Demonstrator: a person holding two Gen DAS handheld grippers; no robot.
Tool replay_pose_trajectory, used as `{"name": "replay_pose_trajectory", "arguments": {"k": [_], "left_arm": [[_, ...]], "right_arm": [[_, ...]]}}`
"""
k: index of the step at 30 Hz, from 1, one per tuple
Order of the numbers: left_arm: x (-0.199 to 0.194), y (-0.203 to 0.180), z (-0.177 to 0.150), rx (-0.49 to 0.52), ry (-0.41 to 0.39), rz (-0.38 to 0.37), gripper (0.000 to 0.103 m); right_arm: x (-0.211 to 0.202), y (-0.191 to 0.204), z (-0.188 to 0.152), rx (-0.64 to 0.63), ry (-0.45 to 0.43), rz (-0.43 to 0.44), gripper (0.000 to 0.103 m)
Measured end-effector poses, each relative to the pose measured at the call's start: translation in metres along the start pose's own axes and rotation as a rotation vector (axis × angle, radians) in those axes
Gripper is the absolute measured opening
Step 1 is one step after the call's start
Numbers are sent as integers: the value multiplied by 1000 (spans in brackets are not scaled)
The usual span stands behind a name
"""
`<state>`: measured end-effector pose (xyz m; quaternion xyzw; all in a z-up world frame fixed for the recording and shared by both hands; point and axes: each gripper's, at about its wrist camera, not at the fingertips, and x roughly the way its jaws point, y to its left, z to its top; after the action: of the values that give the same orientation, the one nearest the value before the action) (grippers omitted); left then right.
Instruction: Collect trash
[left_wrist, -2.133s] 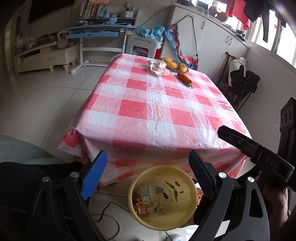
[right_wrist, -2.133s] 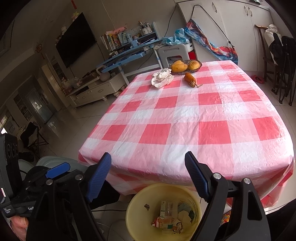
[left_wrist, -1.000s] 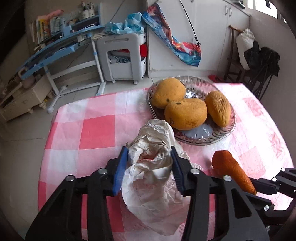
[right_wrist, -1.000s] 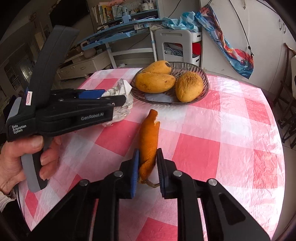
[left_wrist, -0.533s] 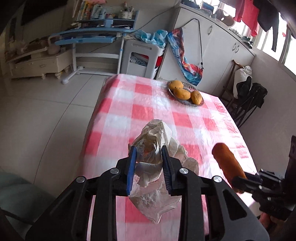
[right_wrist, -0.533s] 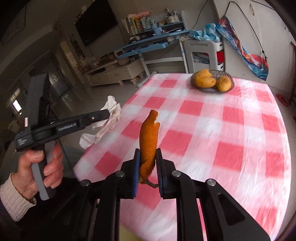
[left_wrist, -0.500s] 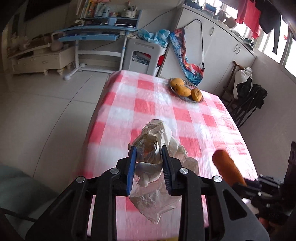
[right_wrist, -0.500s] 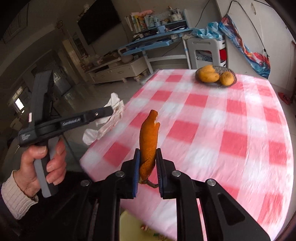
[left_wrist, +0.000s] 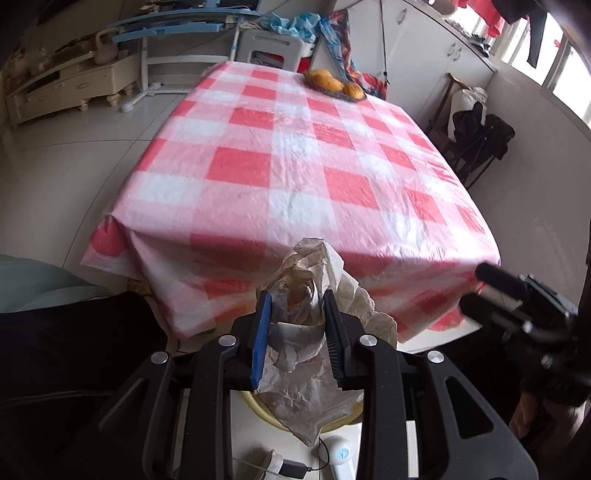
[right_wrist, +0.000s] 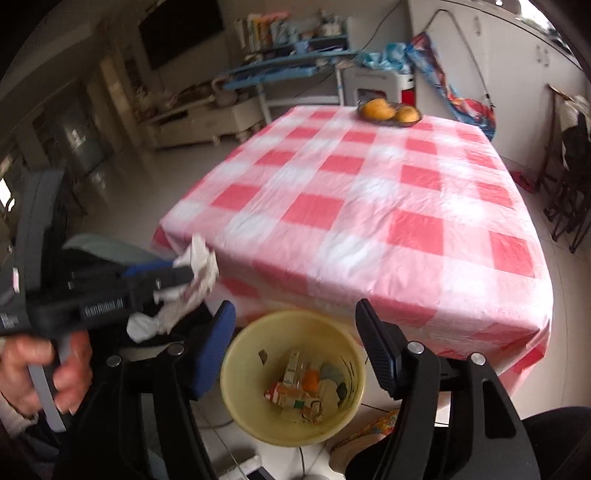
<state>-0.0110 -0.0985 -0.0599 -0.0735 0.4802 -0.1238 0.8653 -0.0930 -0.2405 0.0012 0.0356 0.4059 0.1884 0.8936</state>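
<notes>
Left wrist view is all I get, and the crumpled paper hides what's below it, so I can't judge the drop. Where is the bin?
Observer: The right wrist view shows the yellow bin with its mouth uncovered and cartons and scraps inside.
Operator: Is my paper over it?
Observer: From there, the crumpled paper in the left gripper appears left of the mouth, not over its middle. Those jaws are opening with the paper between them.
Operator: And the right gripper?
Observer: The right gripper hangs directly above the bin. Its jaws are opening and there is nothing between them.
</notes>
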Motion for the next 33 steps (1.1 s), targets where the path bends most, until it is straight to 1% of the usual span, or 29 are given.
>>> {"name": "replay_pose_trajectory", "arguments": {"k": [1,2,3,4,5,6,8,10,13,19,26,33], "left_arm": [[5,-5,-2,21,25,5,38],[11,-11,-4,49,51,18,43],[14,-13,-8,72,58,45,44],[15,-14,-10,82,54,65,48],[13,-14,-8,85,46,68,52],[9,-13,-8,79,28,65,54],[0,-8,-4,59,-12,61,64],[-4,-3,-2,39,-30,62,65],[-5,1,0,25,-28,57,65],[-7,-5,1,54,-44,68,65],[-9,1,3,25,-55,71,65],[-11,1,3,27,-67,73,65]], "right_arm": [[-5,-5,2,32,-39,8,67],[-9,-10,4,56,-75,9,72],[-10,-10,6,72,-98,10,73],[-9,-12,9,85,-108,15,73],[-8,-13,10,96,-115,21,73],[-5,-13,13,101,-120,24,73],[-2,-11,15,96,-123,24,73],[0,-7,16,82,-123,24,73],[-5,-3,12,70,-122,22,73],[-7,-2,7,69,-130,18,73],[-7,-3,7,68,-133,21,73],[-7,-2,7,66,-134,22,73]]}}
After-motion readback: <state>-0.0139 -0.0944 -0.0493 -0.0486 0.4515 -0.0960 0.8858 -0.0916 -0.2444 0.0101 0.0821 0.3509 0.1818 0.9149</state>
